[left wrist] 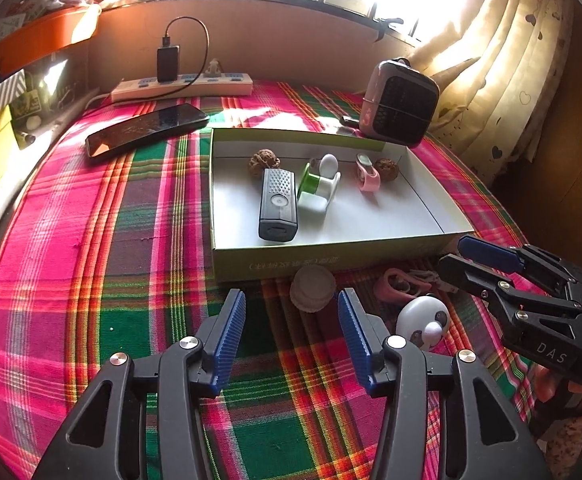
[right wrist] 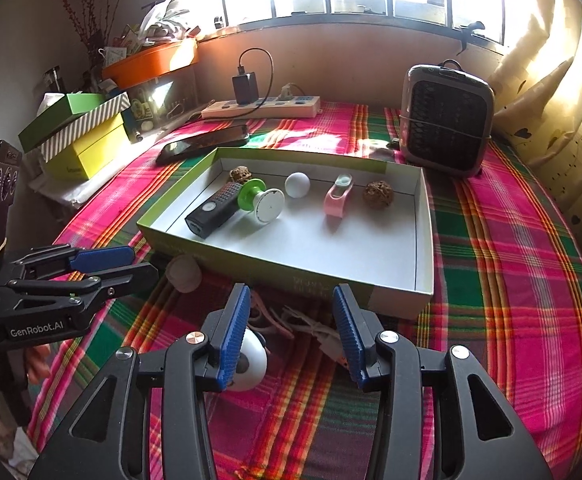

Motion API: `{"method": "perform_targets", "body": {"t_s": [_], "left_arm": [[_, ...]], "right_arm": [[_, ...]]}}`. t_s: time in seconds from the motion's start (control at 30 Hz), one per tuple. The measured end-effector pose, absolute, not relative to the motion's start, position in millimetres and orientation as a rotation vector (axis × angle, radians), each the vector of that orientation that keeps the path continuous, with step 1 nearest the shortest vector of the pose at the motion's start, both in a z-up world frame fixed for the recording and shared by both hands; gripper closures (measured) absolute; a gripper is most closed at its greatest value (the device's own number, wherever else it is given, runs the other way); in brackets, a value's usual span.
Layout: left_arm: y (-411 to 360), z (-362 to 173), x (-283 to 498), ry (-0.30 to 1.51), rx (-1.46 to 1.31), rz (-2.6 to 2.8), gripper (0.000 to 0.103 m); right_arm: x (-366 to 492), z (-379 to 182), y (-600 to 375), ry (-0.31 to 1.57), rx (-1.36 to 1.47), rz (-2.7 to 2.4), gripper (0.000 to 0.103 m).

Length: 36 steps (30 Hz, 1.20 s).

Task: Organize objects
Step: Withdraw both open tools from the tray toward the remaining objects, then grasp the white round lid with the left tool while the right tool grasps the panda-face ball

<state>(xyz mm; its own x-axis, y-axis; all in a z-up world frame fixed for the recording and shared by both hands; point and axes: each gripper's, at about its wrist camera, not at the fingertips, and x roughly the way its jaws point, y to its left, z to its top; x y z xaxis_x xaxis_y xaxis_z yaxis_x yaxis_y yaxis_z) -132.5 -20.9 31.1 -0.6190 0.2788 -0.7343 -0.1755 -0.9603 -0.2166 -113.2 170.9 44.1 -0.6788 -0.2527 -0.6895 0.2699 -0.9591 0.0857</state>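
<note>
Gathering the last loose bits beside the box's [left wrist: 331, 256] near wall

Both tools gape empty: left tool [left wrist: 291, 312] faces the ridged white disc [left wrist: 313, 288], right tool [right wrist: 289, 316] hovers over pink clips [right wrist: 267, 320]; next, straddle one, close.

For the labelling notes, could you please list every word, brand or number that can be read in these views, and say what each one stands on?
"DAS": on the black body of the right gripper, seen from the left wrist.
"GenRobot.AI": on the black body of the left gripper, seen from the right wrist.
Printed line on the green front wall of the open box: upside down and too blurred to read.
Boxes and packets at the left: print too small to read.
</note>
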Motion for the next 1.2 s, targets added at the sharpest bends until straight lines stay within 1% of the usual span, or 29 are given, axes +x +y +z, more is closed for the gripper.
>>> {"method": "perform_targets", "body": {"t_s": [0.2, 0.7, 1.2], "left_arm": [[-15.2, 26.4, -132.3, -0.154, -1.231, 2.587, 0.054], [1.0, 17.0, -151.2, -0.055, -1.283, 2.581, 0.054], [4.9, 16.0, -160.9, -0.036, -1.291, 2.587, 0.054]], "right_arm": [[-104.2, 40.3, 171.8, 0.025, 1.083, -2.636, 0.058], [-93.2, 29.7, 166.6, -0.003, 1.11, -2.566, 0.058], [-93.8, 21.7, 157.7, 0.022, 1.15, -2.509, 0.058]]}}
